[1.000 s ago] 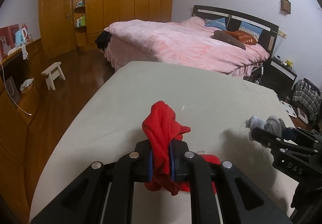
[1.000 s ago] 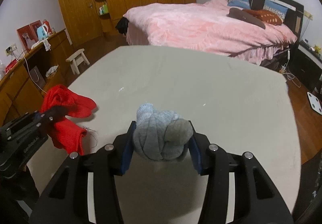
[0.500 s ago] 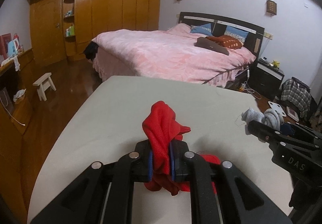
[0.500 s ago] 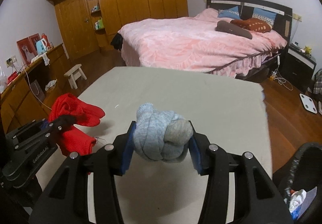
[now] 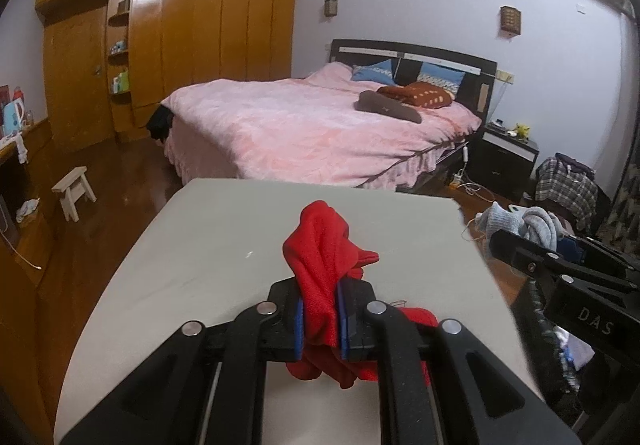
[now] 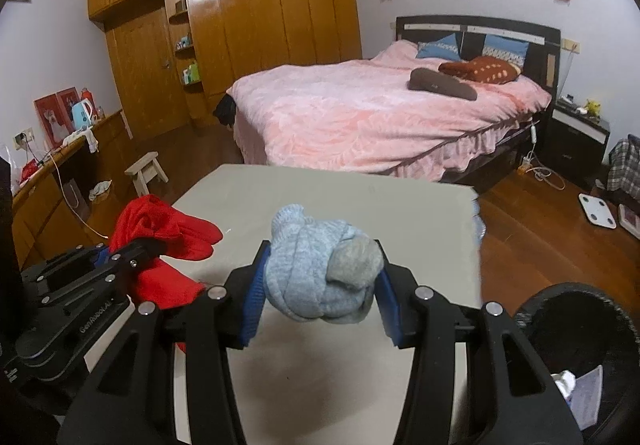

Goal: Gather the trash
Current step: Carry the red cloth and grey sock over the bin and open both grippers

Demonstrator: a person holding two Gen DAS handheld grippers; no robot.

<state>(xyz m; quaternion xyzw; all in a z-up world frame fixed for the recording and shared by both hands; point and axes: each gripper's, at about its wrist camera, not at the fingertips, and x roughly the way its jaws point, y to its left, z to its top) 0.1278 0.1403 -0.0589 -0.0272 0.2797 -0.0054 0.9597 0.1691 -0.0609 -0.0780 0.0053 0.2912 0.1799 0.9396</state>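
Both tongs have risen above the desk (image 5: 192, 245). Your left tongs (image 5: 320, 319) clench a red cloth (image 5: 324, 257); your right tongs (image 6: 320, 295) grasp a grey sock ball (image 6: 320, 265) over the desk's right edge, near a black bin (image 6: 580, 329).

1. A crumpled red cloth (image 5: 320, 273) is held pinched above the beige table top (image 5: 208, 245), its ends hanging loose.
2. A balled grey-blue sock bundle (image 6: 322, 269) is held clamped, clear of the surface.
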